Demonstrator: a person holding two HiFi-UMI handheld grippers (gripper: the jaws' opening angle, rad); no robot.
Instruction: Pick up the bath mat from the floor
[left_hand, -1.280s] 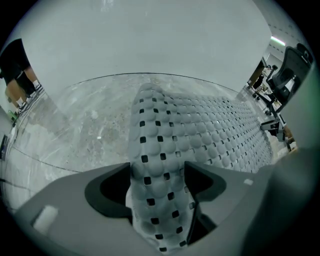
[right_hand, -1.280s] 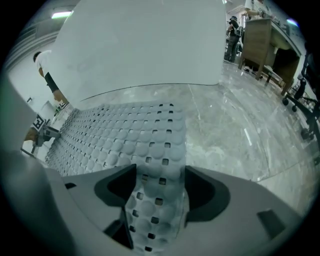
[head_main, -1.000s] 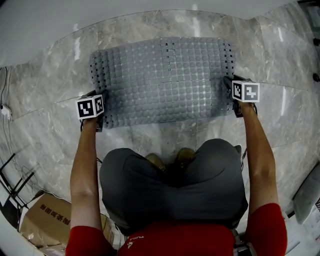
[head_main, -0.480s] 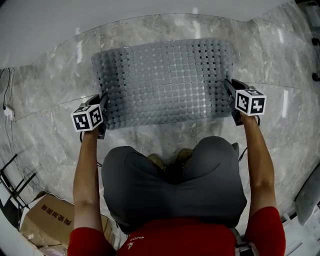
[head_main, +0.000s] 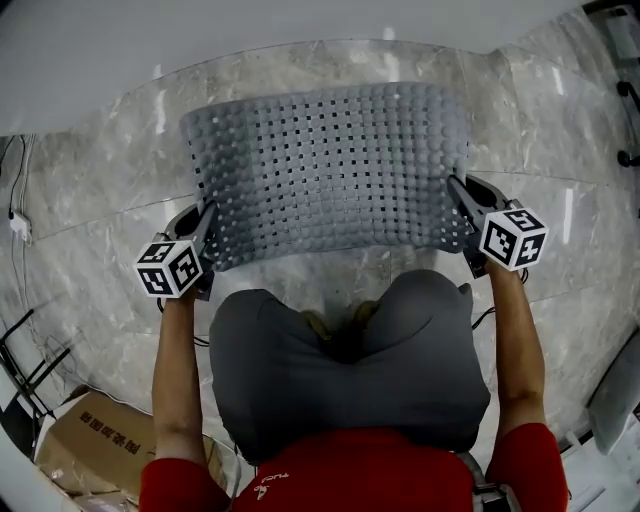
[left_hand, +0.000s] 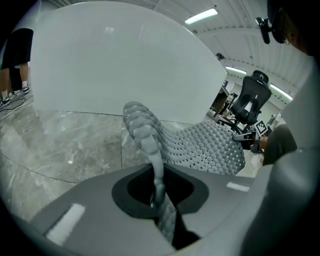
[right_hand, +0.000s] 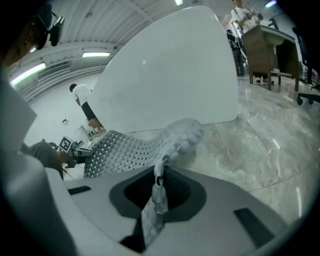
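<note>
The grey perforated bath mat hangs stretched between both grippers, raised off the marble floor and sagging in the middle. My left gripper is shut on the mat's left edge near its front corner. My right gripper is shut on the right edge. In the left gripper view the bumpy mat runs edge-on out of the closed left gripper. In the right gripper view the mat likewise leaves the pinched right gripper.
A white curved wall stands just beyond the mat. The person's bent legs are directly below it. A cardboard box and cables lie at the left. An office chair and a desk stand farther off.
Both grippers closed on the mat's side edges and rose with it. The mat came off the floor and now hangs between them, holes showing through.
</note>
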